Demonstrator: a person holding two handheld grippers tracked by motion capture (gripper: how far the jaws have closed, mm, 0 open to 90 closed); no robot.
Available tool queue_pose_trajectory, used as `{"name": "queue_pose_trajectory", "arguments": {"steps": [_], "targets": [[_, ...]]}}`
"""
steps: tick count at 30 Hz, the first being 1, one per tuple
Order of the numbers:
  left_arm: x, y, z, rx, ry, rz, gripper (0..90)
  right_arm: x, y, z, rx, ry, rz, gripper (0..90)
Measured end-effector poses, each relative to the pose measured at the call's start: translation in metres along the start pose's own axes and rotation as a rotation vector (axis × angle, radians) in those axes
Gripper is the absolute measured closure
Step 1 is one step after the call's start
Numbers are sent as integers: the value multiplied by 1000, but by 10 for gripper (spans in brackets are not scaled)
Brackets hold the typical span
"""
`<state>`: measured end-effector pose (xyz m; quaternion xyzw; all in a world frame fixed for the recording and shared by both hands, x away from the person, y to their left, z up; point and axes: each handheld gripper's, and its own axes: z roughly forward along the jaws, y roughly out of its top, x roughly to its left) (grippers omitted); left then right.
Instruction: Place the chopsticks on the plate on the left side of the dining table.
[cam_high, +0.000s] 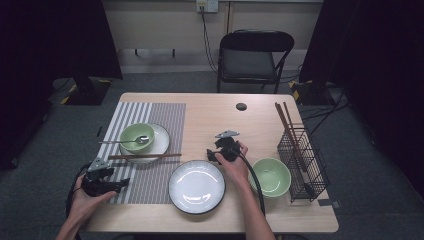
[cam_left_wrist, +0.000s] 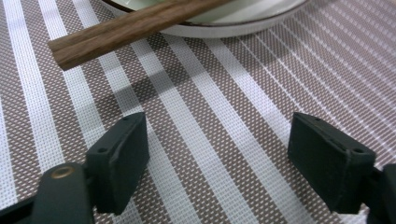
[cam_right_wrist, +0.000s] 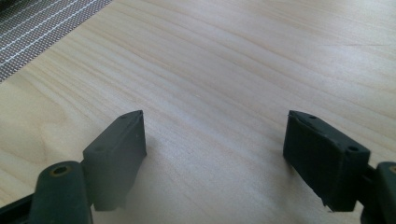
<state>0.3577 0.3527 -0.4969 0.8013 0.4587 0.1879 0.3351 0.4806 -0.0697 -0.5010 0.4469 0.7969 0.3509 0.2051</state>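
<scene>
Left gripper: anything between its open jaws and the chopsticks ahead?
Nothing but bare striped placemat between the left gripper and the chopsticks, seen in the left gripper view.

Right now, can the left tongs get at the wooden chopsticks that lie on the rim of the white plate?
Probably yes. The left tongs are open over the striped placemat, and the near ends of the chopsticks stick out just ahead, raised off the mat, with nothing between.

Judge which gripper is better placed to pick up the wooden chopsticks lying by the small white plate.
Left. The open left gripper hovers over the striped placemat, facing the brown wooden chopsticks; the right gripper faces bare tabletop.
</scene>
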Motion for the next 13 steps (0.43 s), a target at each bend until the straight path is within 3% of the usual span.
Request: {"name": "queue_pose_trajectory", "arguments": {"steps": [3, 13], "targets": [[2, -6, 2, -48, 13, -1, 138, 0, 0, 0, 0, 0, -2, 206], [2, -6, 1, -49, 15, -2, 151, -1, 0, 0, 1, 3, -6, 203]]}}
